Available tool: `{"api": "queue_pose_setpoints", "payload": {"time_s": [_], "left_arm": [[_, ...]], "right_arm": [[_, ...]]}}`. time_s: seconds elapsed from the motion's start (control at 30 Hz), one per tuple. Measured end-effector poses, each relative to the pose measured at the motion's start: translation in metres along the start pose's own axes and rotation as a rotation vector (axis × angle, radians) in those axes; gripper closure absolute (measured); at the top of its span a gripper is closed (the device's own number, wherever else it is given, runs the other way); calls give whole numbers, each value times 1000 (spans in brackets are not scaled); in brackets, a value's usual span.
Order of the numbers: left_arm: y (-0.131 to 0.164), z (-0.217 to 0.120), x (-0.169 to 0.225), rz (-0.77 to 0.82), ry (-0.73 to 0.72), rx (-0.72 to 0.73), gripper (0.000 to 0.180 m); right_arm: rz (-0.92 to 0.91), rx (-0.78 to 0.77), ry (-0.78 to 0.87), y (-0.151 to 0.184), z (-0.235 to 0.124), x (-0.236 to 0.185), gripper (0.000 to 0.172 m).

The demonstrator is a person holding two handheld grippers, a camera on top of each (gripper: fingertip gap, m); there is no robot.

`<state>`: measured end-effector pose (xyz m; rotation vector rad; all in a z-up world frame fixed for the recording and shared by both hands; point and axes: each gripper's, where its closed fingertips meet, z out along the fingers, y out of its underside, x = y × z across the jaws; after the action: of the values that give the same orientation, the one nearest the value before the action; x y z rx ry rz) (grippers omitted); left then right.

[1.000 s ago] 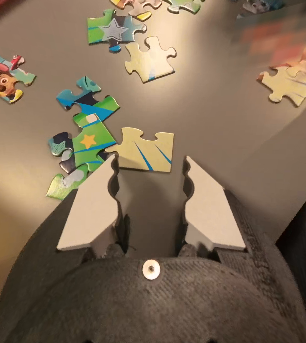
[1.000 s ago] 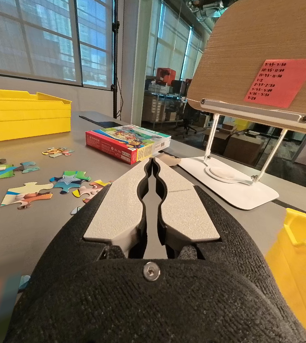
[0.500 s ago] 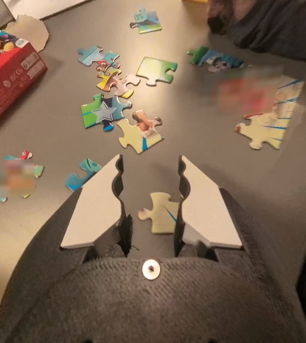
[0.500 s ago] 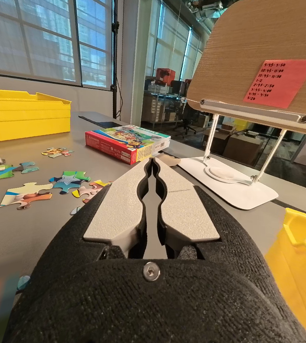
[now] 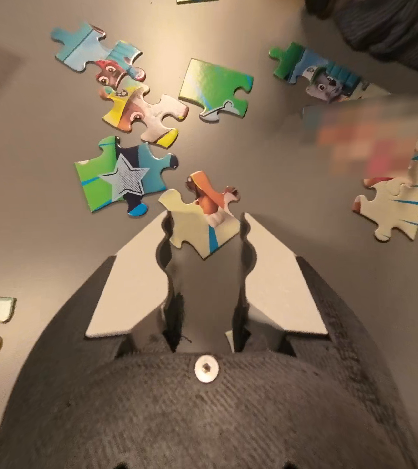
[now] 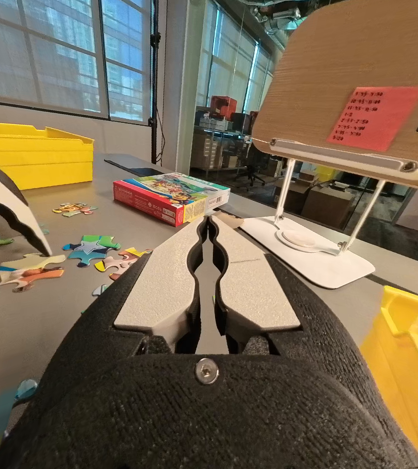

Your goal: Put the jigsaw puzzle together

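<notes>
Left hand-held gripper [image 5: 204, 223] hangs over the grey worktop [image 5: 291, 253], fingers spread either side of a cream puzzle piece [image 5: 197, 228] lying flat, not pinched. A star piece [image 5: 119, 175] sits just beside it; bare worktop opens toward the near edge. Right hand-held gripper [image 6: 207, 223] is clenched on nothing, pointing at the puzzle box [image 6: 169, 198] near the far edge. Yellow bins [image 6: 38, 157] back left, windows [image 6: 63, 55] behind.

Glossy cardboard puzzle pieces [image 5: 216, 91] on matt table [image 5: 266, 177].
</notes>
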<state>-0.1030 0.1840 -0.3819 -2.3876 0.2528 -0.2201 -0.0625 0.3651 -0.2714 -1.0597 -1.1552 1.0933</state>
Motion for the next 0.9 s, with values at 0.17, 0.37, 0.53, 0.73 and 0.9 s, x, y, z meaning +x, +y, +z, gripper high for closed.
{"api": "queue_pose_setpoints", "payload": {"time_s": [0.17, 0.37, 0.53, 0.73, 0.9], "left_arm": [[3, -1, 8, -9, -37, 17, 146], [13, -7, 37, -23, -11, 10, 146], [15, -13, 47, 25, -36, 17, 136], [1, -2, 47, 148, 56, 38, 99], [3, 3, 41, 142, 121, -16, 112]], "right_arm": [[-70, -12, -18, 0, 2, -9, 172], [-55, -10, -13, 0, 1, -8, 172], [-56, -14, -17, 1, 1, -9, 172], [-53, -16, -18, 1, 1, -8, 172], [-42, -18, -18, 2, 1, -7, 172]]}}
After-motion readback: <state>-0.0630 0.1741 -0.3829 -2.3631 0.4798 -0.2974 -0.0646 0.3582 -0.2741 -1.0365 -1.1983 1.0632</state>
